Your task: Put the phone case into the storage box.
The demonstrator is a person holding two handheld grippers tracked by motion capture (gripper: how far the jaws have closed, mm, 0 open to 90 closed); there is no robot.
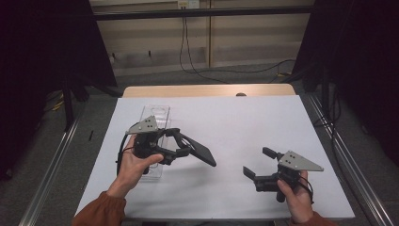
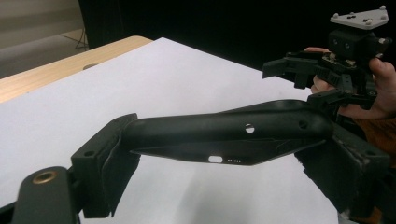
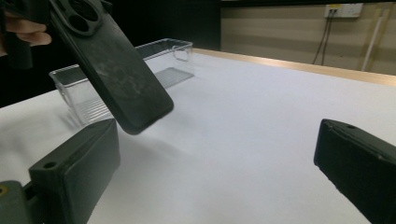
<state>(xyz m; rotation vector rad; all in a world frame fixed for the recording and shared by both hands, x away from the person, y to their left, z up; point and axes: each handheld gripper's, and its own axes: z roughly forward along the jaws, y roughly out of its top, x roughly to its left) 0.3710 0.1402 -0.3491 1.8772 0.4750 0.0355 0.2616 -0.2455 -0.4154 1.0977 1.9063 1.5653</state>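
Observation:
A black phone case (image 1: 200,153) hangs above the white sheet, held by one end in my left gripper (image 1: 181,143), whose jaws are shut on it. In the left gripper view the case (image 2: 224,135) lies crosswise between the two pads (image 2: 105,158), its open side down. Seen from the right gripper view, the case (image 3: 116,70) tilts down toward the table, camera cutout at the top. My right gripper (image 1: 256,162) stands open at the right of the table, jaws pointing left toward the case, nothing between them (image 3: 215,168). It also appears in the left gripper view as the right gripper (image 2: 303,81).
A clear plastic tray (image 1: 155,115) lies lengthwise on the white sheet (image 1: 235,122) under and behind my left hand; it appears as the tray (image 3: 140,65) behind the case. A wooden table edge (image 1: 207,90) runs along the back. Dark curtains flank both sides.

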